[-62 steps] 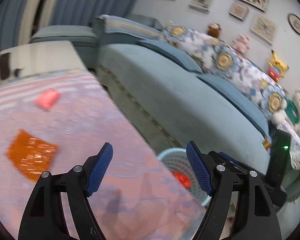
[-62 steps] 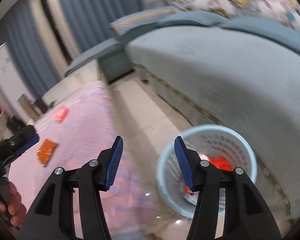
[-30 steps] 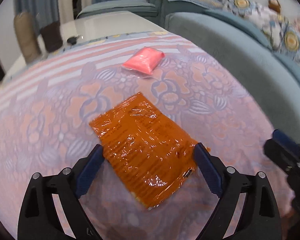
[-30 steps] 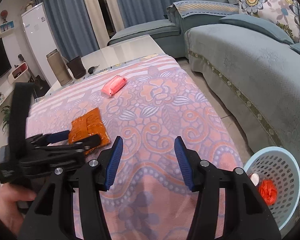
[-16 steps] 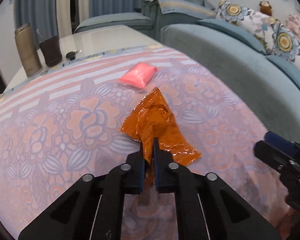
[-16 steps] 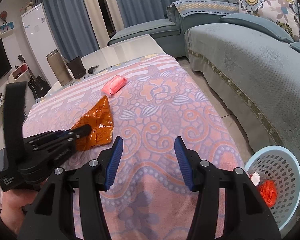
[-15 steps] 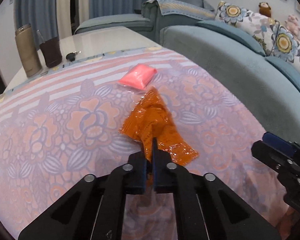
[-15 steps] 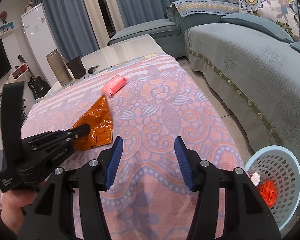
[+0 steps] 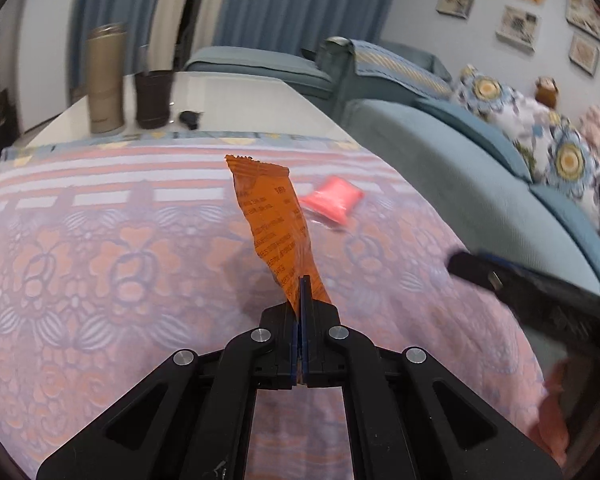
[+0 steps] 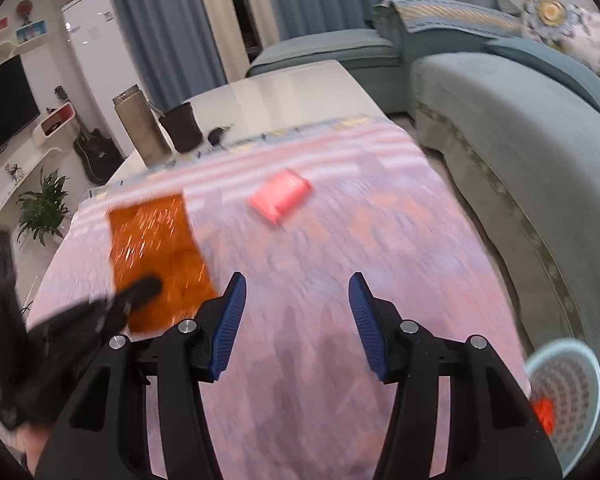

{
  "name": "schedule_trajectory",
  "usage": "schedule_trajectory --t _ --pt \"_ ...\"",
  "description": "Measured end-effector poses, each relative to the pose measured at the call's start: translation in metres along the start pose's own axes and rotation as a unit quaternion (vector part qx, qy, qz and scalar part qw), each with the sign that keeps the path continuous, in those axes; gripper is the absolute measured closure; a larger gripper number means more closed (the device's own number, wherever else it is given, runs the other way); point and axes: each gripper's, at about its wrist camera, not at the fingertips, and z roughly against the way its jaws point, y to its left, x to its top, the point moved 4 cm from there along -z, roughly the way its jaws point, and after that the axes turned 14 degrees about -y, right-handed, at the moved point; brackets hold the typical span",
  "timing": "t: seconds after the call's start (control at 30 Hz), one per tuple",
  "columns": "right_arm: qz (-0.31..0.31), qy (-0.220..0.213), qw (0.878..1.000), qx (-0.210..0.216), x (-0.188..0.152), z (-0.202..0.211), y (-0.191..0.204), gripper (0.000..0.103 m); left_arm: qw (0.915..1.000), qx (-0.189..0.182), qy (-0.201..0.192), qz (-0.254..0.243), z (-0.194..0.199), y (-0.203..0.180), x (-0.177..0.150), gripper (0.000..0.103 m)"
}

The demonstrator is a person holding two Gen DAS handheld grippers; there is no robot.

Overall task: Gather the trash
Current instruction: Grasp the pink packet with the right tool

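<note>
My left gripper (image 9: 302, 285) is shut on the lower end of an orange snack wrapper (image 9: 274, 224) and holds it up off the patterned pink tablecloth (image 9: 100, 264). The wrapper also shows in the right wrist view (image 10: 156, 256), with the left gripper (image 10: 140, 286) at its lower edge. A small pink packet (image 9: 332, 200) lies on the cloth beyond it, also in the right wrist view (image 10: 280, 196). My right gripper (image 10: 296, 312) is open and empty above the cloth, short of the pink packet. A light blue basket (image 10: 568, 396) holding red trash stands on the floor at lower right.
A metal flask (image 9: 106, 84), a dark cup (image 9: 154, 98) and a small dark object (image 9: 190, 118) stand on the bare white table end beyond the cloth. A grey-blue sofa (image 10: 520, 128) runs along the right side. The right gripper's arm (image 9: 540, 296) crosses the left view at right.
My left gripper has lifted the orange wrapper off the cloth; it now hangs upright from the jaws. My right gripper has swung left and forward towards the pink packet, still open.
</note>
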Motion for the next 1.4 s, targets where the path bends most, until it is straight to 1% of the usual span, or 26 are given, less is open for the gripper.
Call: schedule_trajectory --t 0.07,0.17,0.2,0.27,0.37,0.4,0.47,0.53,0.6,0.67,0.73,0.83,0.87,0.9,0.93,0.97,1.07,1.17,1.27,1.33,1.4 --pt "0.007 -0.007 1.0 0.009 0.01 -0.025 0.01 0.058 0.9999 0.012 -0.002 0.011 -0.001 0.012 0.0 0.103" --pt "0.005 -0.003 1.0 0.017 0.02 -0.063 0.021 0.059 0.9996 0.013 -0.006 0.023 -0.002 0.022 -0.002 0.103" --pt "-0.001 0.006 1.0 0.022 0.021 -0.075 0.024 0.059 0.9994 0.008 -0.005 0.032 -0.001 0.026 -0.002 0.103" --pt "-0.014 0.038 0.999 0.011 0.018 -0.101 0.025 0.059 0.9987 -0.001 -0.007 0.05 -0.001 0.031 -0.001 0.103" --pt "-0.022 0.067 0.998 -0.003 0.009 -0.124 0.023 0.059 0.9975 -0.009 -0.006 0.07 -0.002 0.038 -0.002 0.103" --pt "-0.017 0.066 0.998 -0.009 0.01 -0.127 0.024 0.059 0.997 -0.012 -0.006 0.076 -0.002 0.039 -0.003 0.103" --pt "-0.02 0.064 0.998 0.001 0.014 -0.132 0.027 0.059 0.9963 -0.017 -0.004 0.084 -0.003 0.041 -0.004 0.103" --pt "-0.025 0.071 0.997 -0.003 0.015 -0.143 0.028 0.058 0.996 -0.021 -0.004 0.087 -0.002 0.041 -0.004 0.103" --pt "-0.026 0.069 0.997 -0.009 0.019 -0.151 0.03 0.053 0.996 -0.021 -0.005 0.087 -0.002 0.041 -0.005 0.103" --pt "-0.037 0.07 0.997 -0.008 0.023 -0.157 0.032 0.04 0.9959 -0.024 -0.005 0.088 -0.002 0.041 -0.005 0.103" --pt "-0.048 0.068 0.996 -0.012 0.028 -0.165 0.034 0.038 0.9956 -0.025 -0.005 0.09 -0.001 0.043 -0.005 0.103" --pt "-0.035 0.062 0.997 -0.033 0.032 -0.176 0.037 0.04 0.9953 -0.026 -0.005 0.093 -0.001 0.044 -0.006 0.103" --pt "-0.03 0.061 0.997 -0.041 0.033 -0.178 0.038 0.048 0.9953 -0.027 -0.005 0.093 -0.001 0.043 -0.006 0.103" --pt "-0.025 0.061 0.996 -0.053 0.034 -0.18 0.038 0.053 0.9953 -0.027 -0.005 0.092 -0.001 0.043 -0.006 0.103" --pt "-0.021 0.059 0.996 -0.066 0.034 -0.181 0.037 0.065 0.9954 -0.028 -0.005 0.092 -0.001 0.043 -0.006 0.103" --pt "-0.021 0.059 0.996 -0.068 0.033 -0.18 0.036 0.066 0.9954 -0.028 -0.005 0.092 -0.001 0.043 -0.006 0.103" --pt "-0.027 0.055 0.997 -0.056 0.031 -0.174 0.035 0.069 0.9952 -0.03 -0.008 0.092 -0.001 0.043 -0.005 0.103" --pt "-0.029 0.052 0.997 -0.05 0.023 -0.157 0.034 0.069 0.9958 -0.027 -0.013 0.086 0.001 0.042 -0.004 0.103" --pt "-0.029 0.047 0.997 -0.046 0.011 -0.128 0.03 0.069 0.9966 -0.03 -0.017 0.075 0.006 0.036 -0.003 0.103" --pt "-0.023 0.04 0.998 -0.049 0.002 -0.102 0.024 0.069 0.9959 -0.042 -0.014 0.079 0.009 0.031 -0.003 0.103" --pt "-0.022 0.037 0.998 -0.047 -0.004 -0.081 0.019 0.069 0.9962 -0.051 -0.014 0.069 0.018 0.017 -0.002 0.103"
